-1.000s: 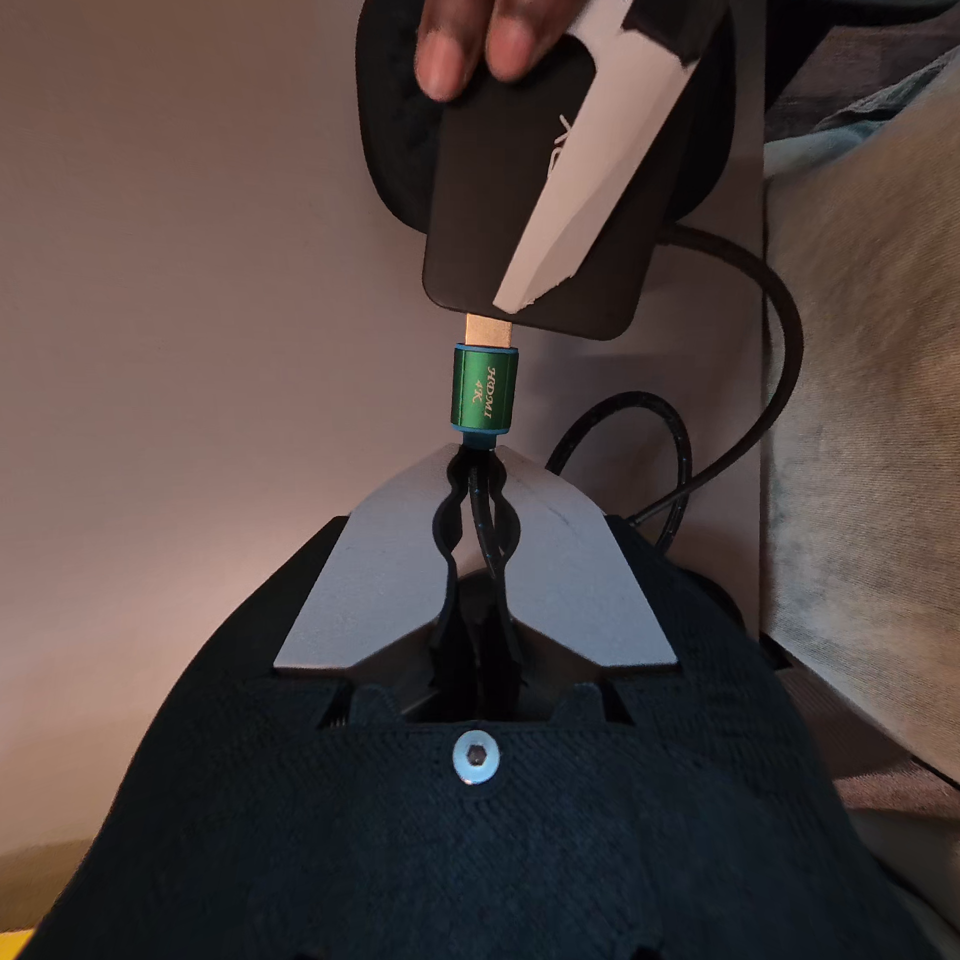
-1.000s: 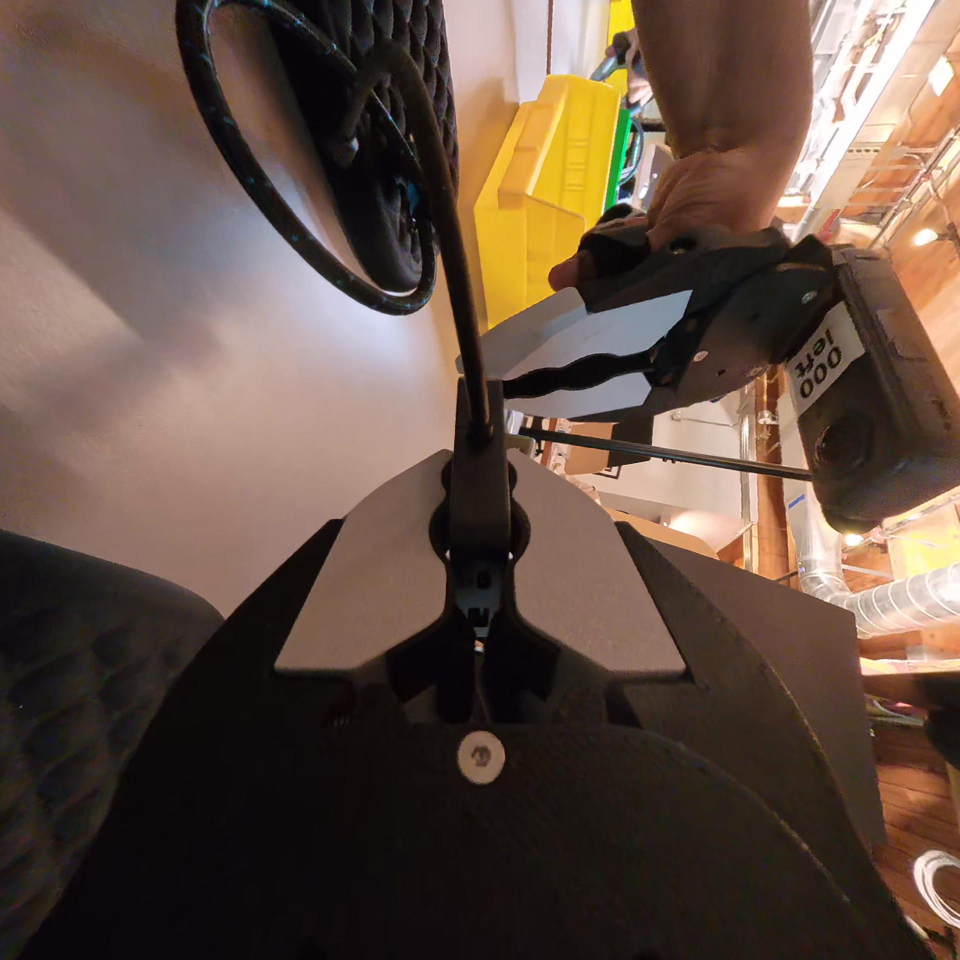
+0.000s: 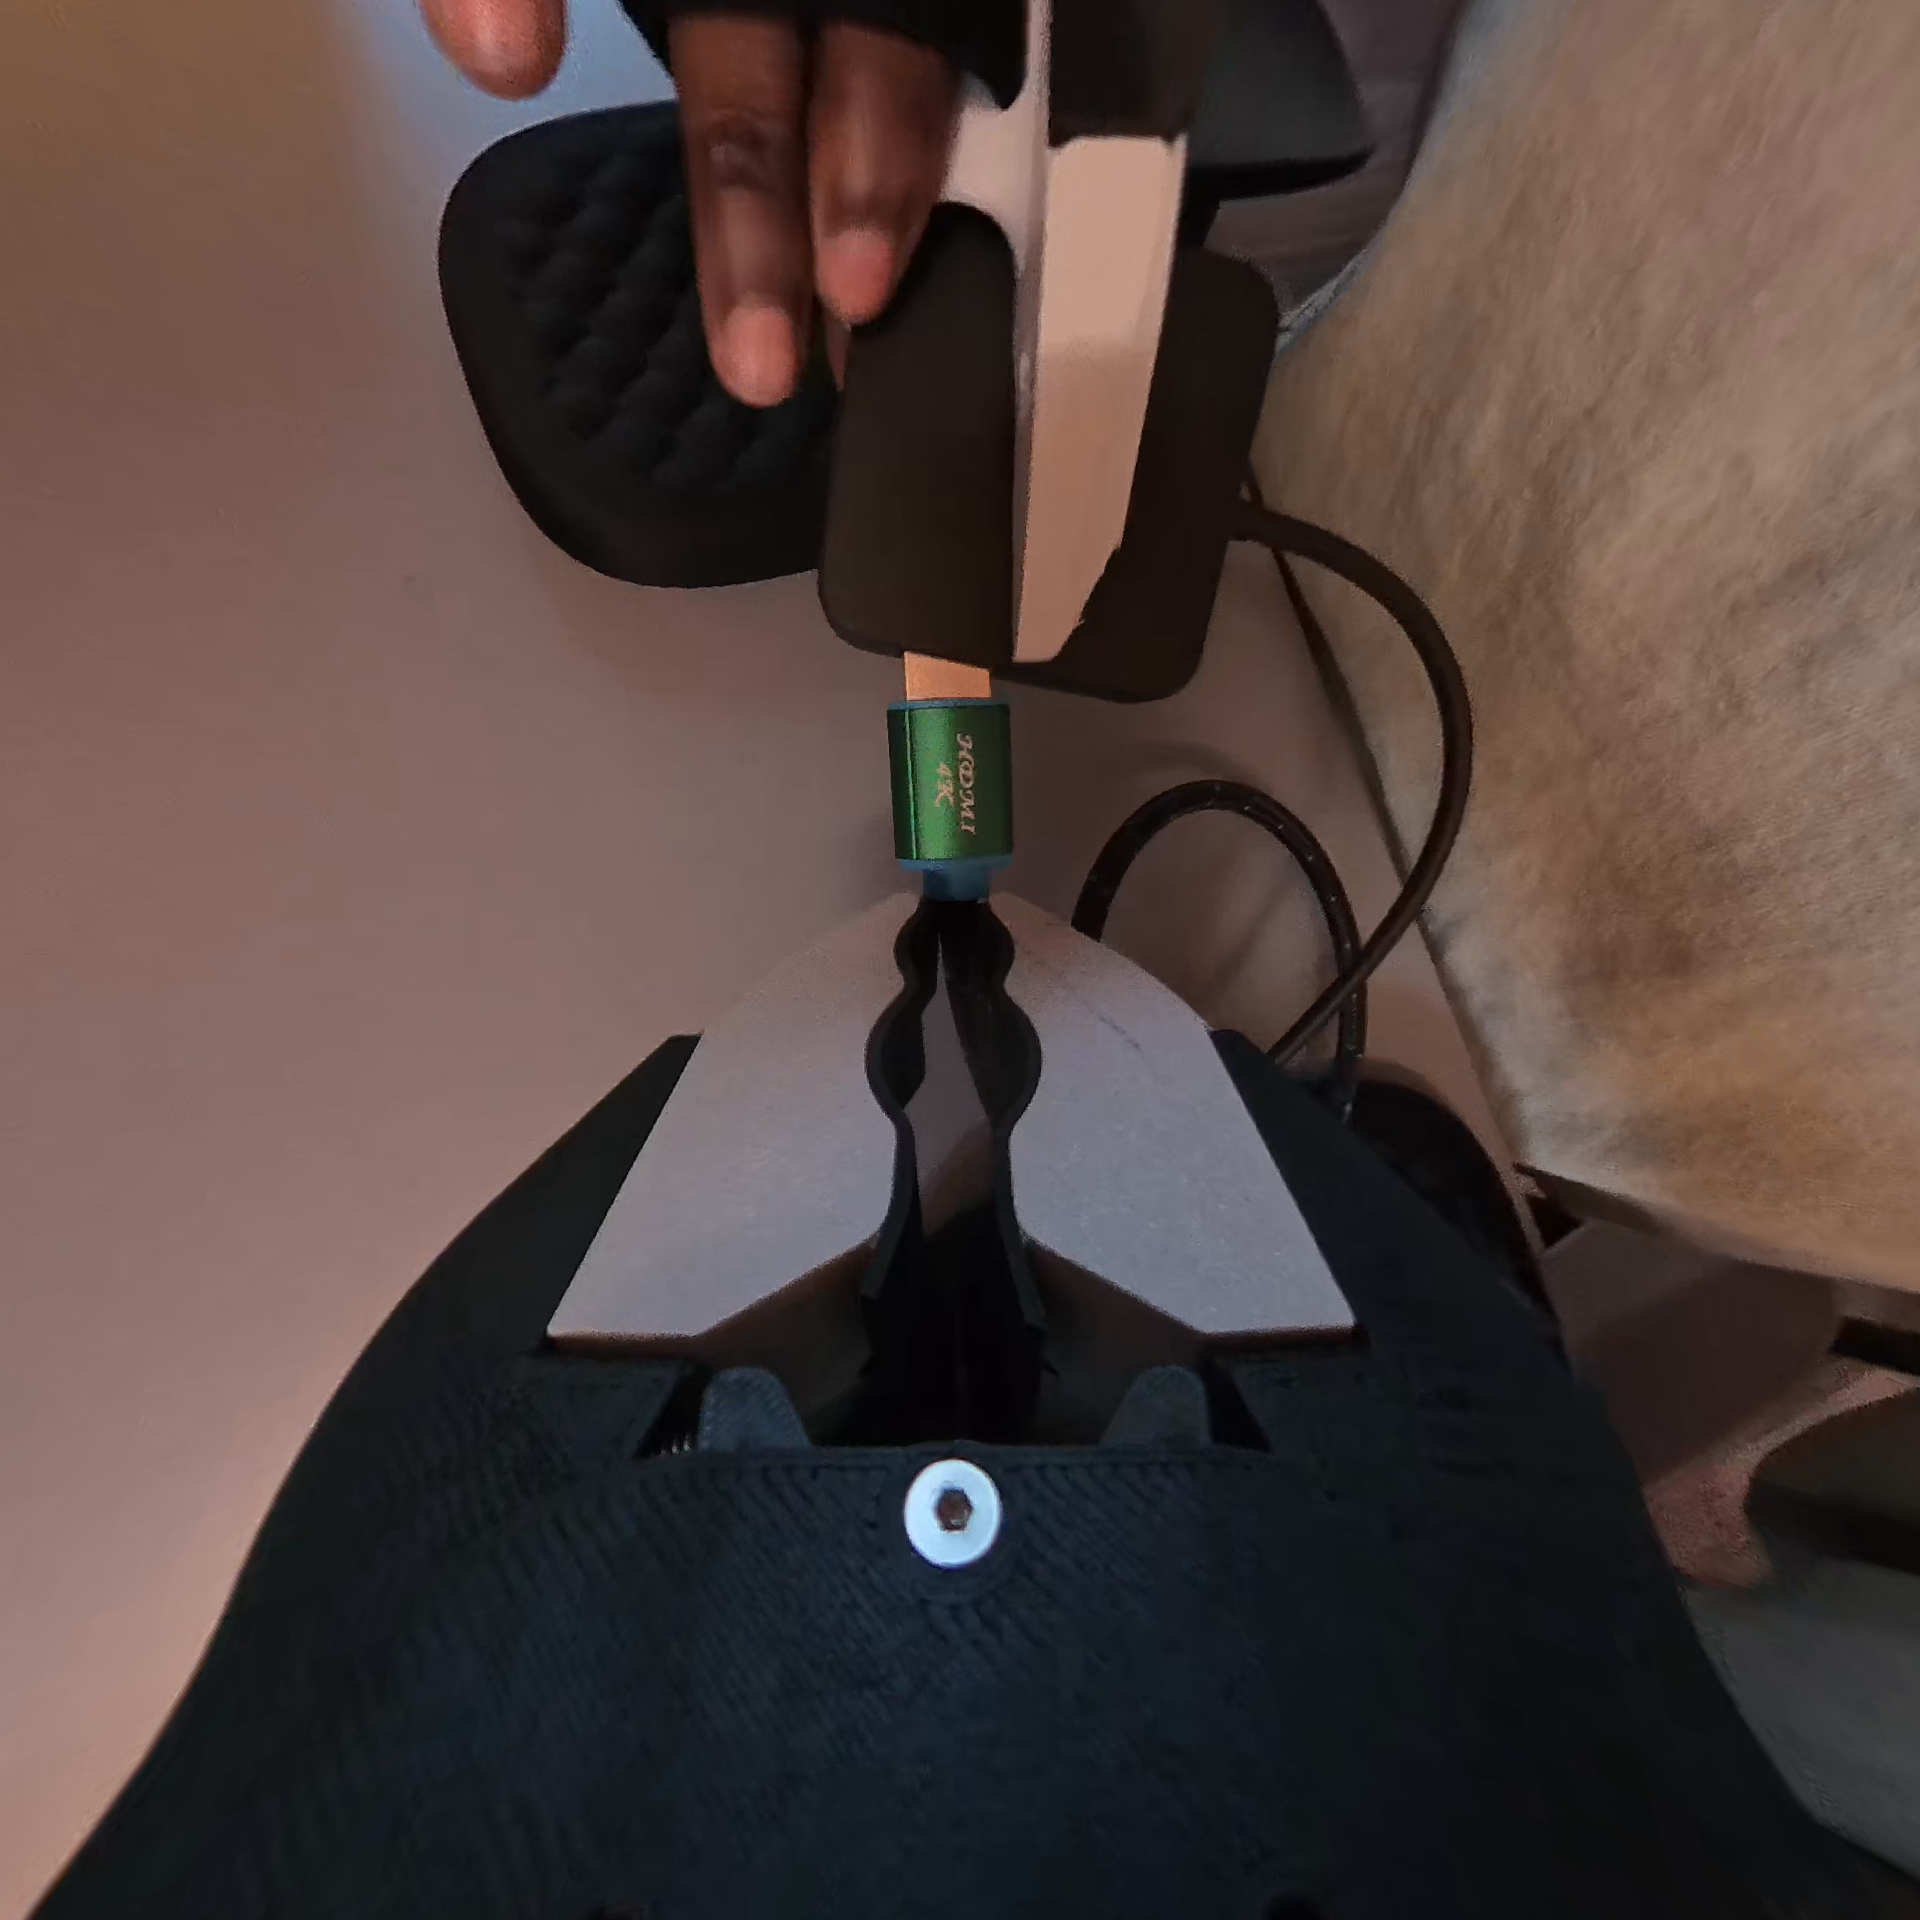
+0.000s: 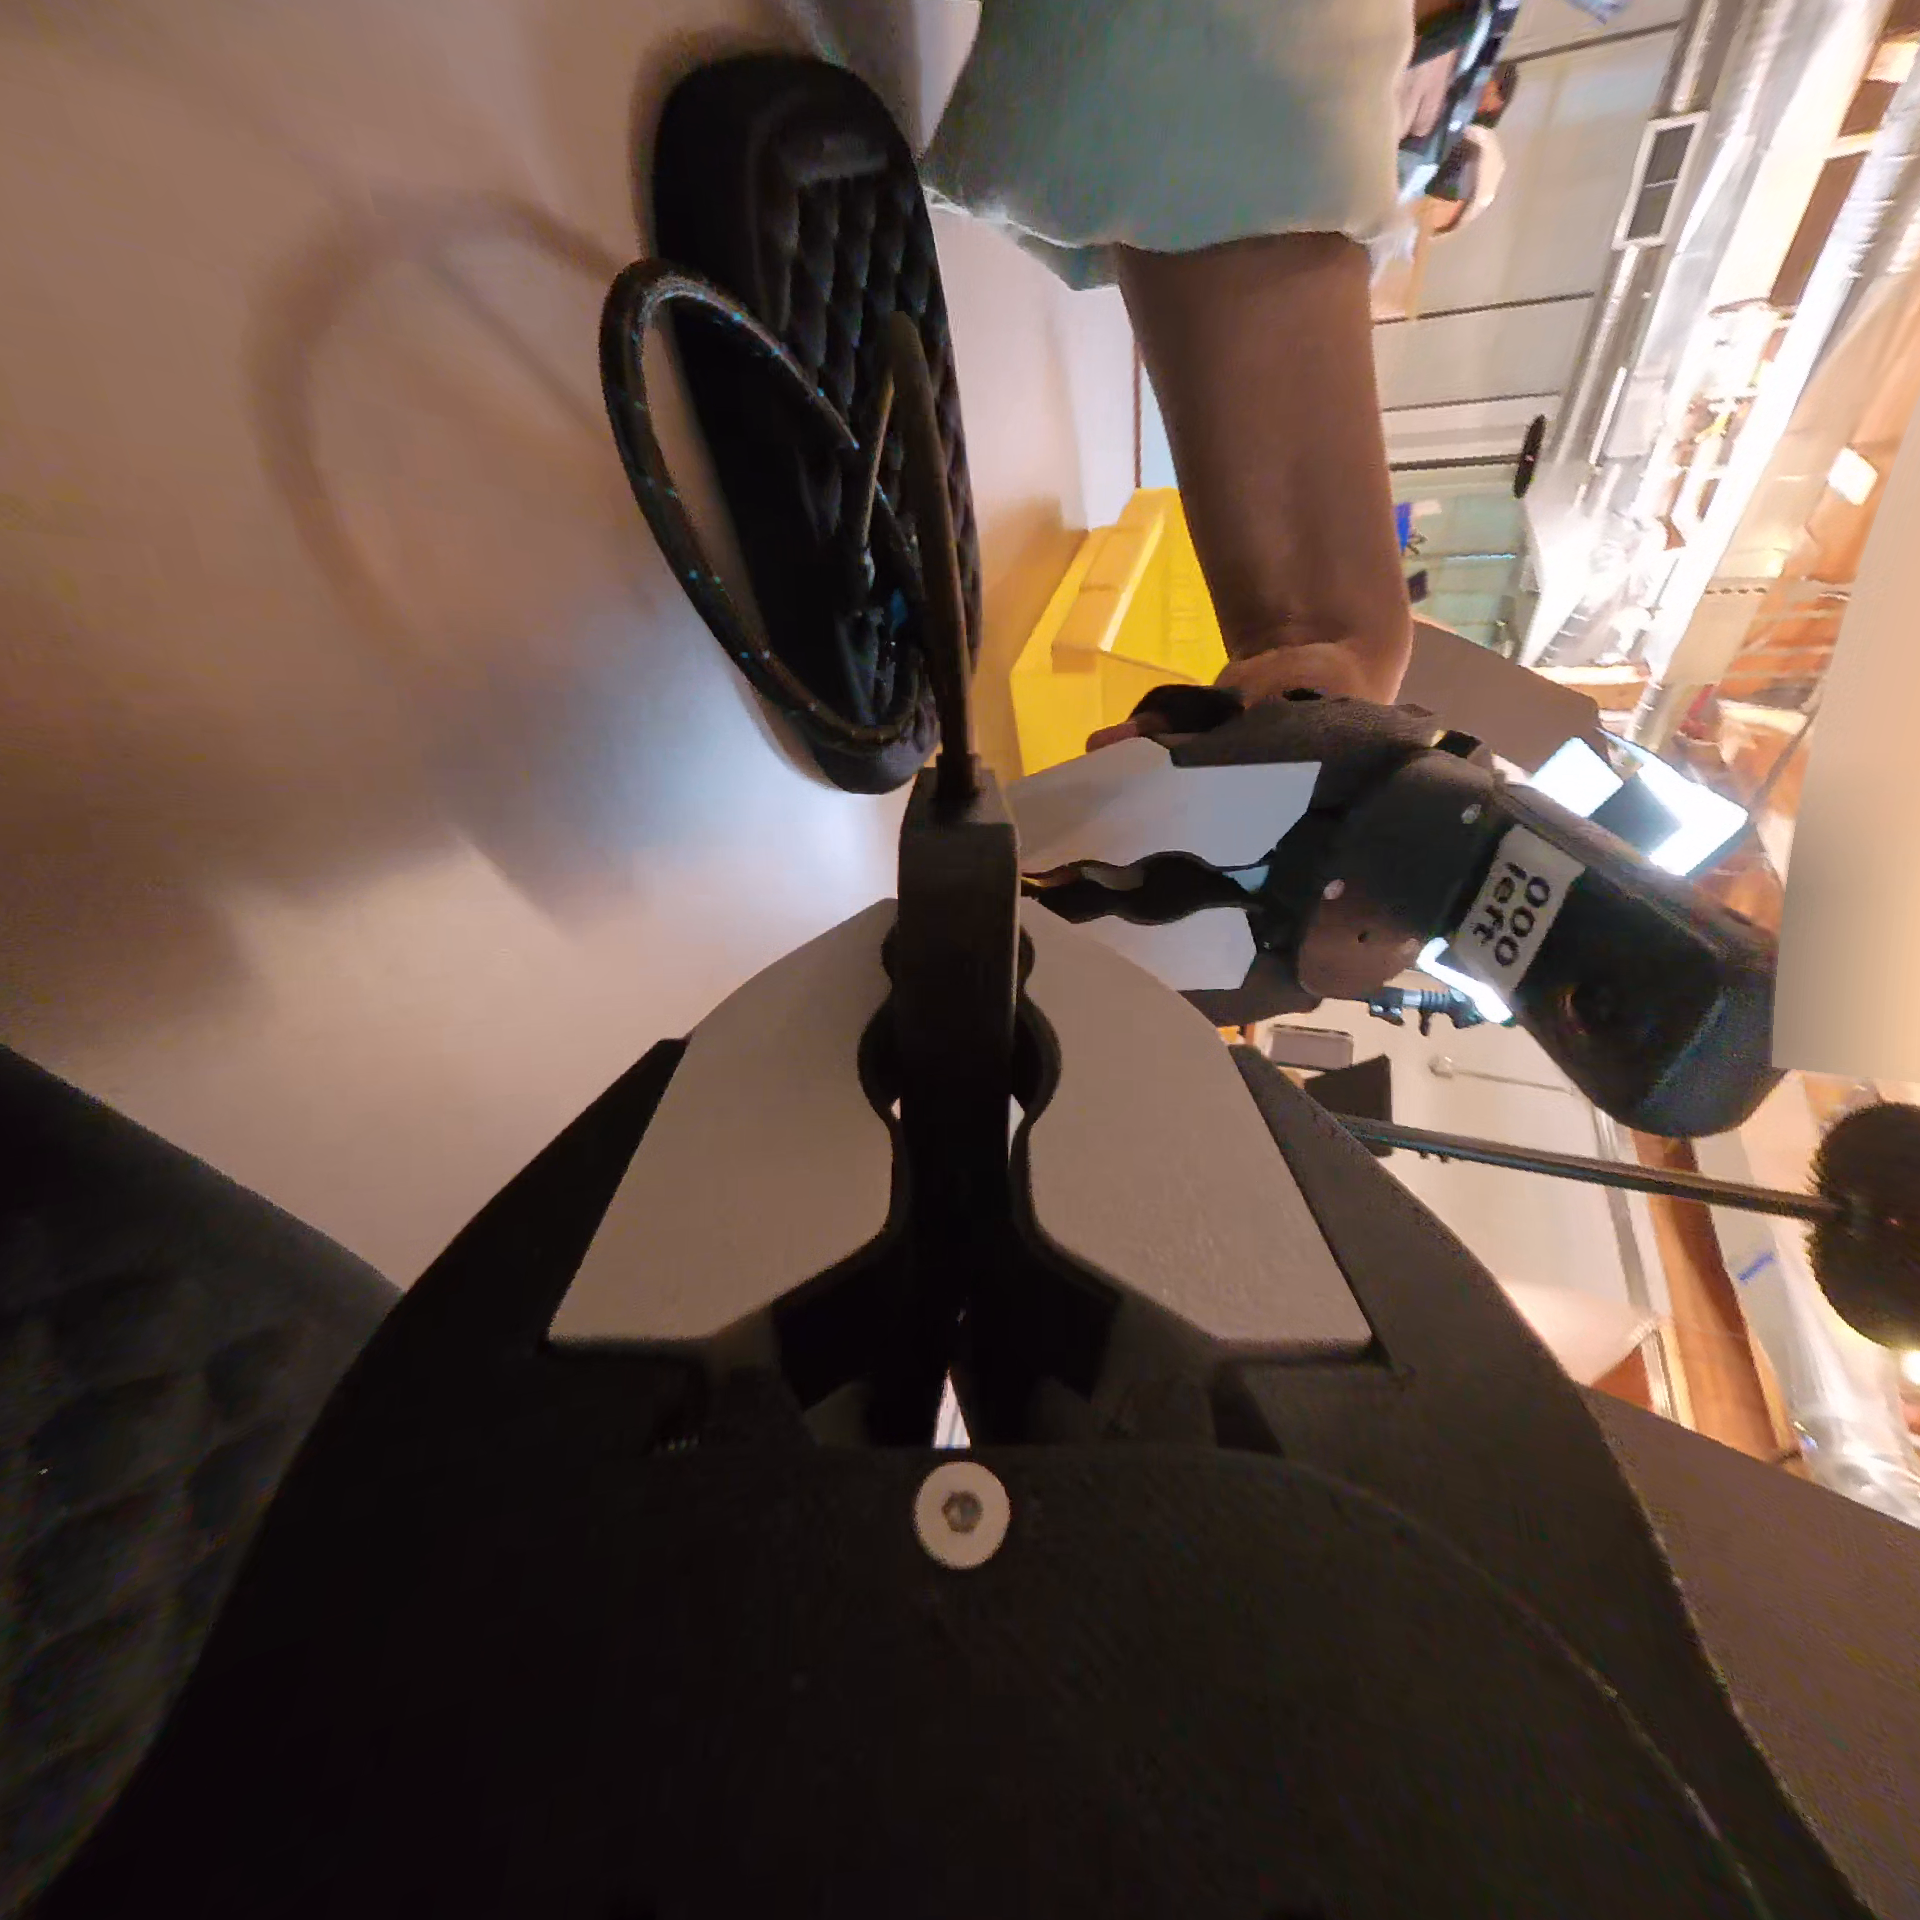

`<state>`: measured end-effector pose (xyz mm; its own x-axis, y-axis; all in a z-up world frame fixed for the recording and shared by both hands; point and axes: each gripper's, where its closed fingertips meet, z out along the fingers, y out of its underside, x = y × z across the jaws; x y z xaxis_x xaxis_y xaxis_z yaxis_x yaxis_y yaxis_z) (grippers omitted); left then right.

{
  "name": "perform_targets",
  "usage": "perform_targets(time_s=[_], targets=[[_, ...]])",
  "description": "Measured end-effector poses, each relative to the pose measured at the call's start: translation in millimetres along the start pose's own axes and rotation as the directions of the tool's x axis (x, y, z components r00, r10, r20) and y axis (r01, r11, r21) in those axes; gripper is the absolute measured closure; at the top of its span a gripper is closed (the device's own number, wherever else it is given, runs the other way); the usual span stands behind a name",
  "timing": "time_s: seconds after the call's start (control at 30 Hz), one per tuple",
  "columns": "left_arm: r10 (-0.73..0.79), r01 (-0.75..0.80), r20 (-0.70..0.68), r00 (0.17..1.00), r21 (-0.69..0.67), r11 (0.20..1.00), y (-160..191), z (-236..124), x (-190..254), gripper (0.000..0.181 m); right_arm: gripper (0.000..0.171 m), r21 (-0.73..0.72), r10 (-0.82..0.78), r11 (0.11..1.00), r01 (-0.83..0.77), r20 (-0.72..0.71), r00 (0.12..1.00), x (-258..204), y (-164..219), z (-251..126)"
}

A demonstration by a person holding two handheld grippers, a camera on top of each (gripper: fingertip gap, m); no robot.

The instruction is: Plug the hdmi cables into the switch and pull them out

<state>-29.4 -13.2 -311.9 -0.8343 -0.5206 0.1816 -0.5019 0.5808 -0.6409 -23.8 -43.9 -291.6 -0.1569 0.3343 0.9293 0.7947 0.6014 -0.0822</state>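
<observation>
Up close, the left gripper (image 3: pixel 951 925) is pinched nearly shut on the braided black cable (image 3: pixel 1299 894) just behind the green plug (image 3: pixel 948 781), whose gold tip sits partly inside the black switch (image 3: pixel 925 457) at twelve o'clock. The right gripper (image 4: pixel 951 935) is clamped tight across that switch (image 4: pixel 956 883), its thin lead (image 4: pixel 940 582) running up toward twelve. A bare hand (image 3: pixel 790 187) steadies the switch from eleven o'clock. Behind lies a quilted black pad (image 3: pixel 613 353); the cable loops away at two o'clock beside pale fabric (image 3: pixel 1662 623). A yellow bin (image 4: pixel 1112 623) stands at one o'clock in the right wrist view.
</observation>
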Motion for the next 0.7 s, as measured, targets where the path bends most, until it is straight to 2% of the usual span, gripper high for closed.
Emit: perform_targets(time_s=[0.1,0.17,0.27,0.37,0.43,0.5,0.57,0.63,0.7], targets=[[0.046,-0.045,-0.025,0.999,0.037,0.998,-1,1,7,0.174,0.157,0.038,0.015,0.999,-0.015,0.011,1.0,1,-5,-2],[0.009,-0.007,-0.029,1.0,0.06,0.998,-1,2,9,0.173,0.157,0.036,-0.006,0.999,0.005,0.018,1.0,1,-7,-2],[0.012,-0.007,-0.05,0.999,0.097,0.995,0,2,16,0.16,0.157,0.028,-0.023,0.999,0.022,0.021,1.0,0,-7,-2],[0.002,-0.002,-0.003,1.0,0.127,0.992,0,4,13,0.153,0.157,0.008,-0.019,1.0,0.019,0.016,1.0,-2,-3,-1],[-0.017,0.004,0.088,0.996,0.154,0.988,-2,4,3,0.141,0.157,0.0,-0.018,1.0,0.018,0.006,1.0,-1,-1,-1],[0.006,-0.031,0.139,0.99,0.178,0.984,-6,2,2,0.141,0.157,0.006,-0.012,1.0,0.012,0.004,1.0,-1,-3,0],[0.035,-0.068,0.171,0.985,0.195,0.978,-11,2,5,0.15,0.157,0.007,-0.019,1.0,0.019,0.003,1.0,-1,-4,2],[0.065,-0.098,0.192,0.979,0.171,0.98,-11,4,7,0.16,0.157,0.017,-0.019,1.0,0.019,0.002,1.0,0,-6,3],[0.096,-0.128,0.208,0.973,0.147,0.981,-10,6,8,0.161,0.157,0.027,-0.026,0.999,0.025,0.016,1.0,-1,-8,4]])
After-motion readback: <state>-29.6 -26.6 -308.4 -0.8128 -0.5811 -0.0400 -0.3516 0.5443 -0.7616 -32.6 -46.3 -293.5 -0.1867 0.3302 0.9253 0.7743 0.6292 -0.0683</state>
